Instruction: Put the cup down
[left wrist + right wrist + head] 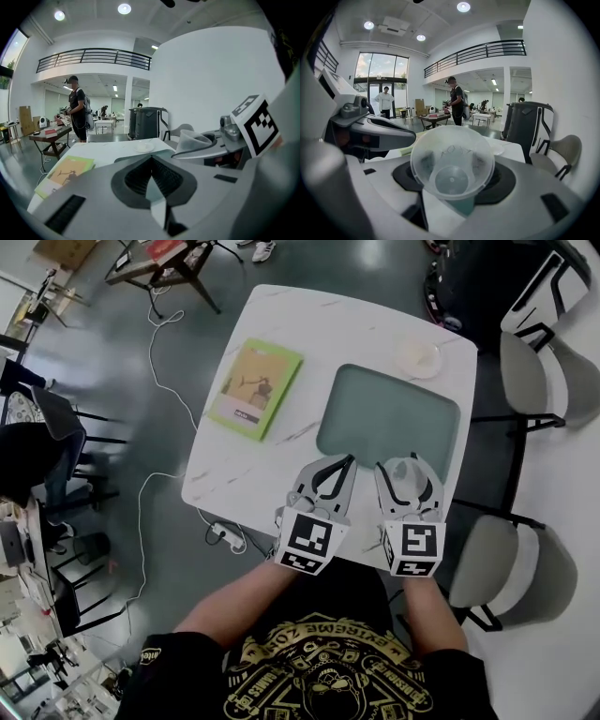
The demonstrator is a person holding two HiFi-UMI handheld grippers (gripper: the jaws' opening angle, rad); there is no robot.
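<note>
Nearest, the right gripper [452, 177] is gripping the cup [452, 160], its fingers [502, 176] standing wide around the cup's wall. The cup is lying on its side in that grip, with its mouth facing back at the camera and its base pointing ahead. It is clear plastic, tapering to a small round bottom, with faint marks showing through the wall. In the head view it is hanging over the near edge of the surface [234, 474], just short of a grey-green mat [389, 413]. Just beside it the left gripper [151, 158] is hovering, its fingers [133, 180] pressed together on nothing. The mat is lying straight ahead of both grippers. To its left a green book [255, 388] is lying flat, apart from the mat. Beyond the mat a small white dish [417, 357] is sitting near the far right corner. Chairs [520, 371] are standing along the right side, and a white cable [155, 352] is trailing over the floor on the left.
</note>
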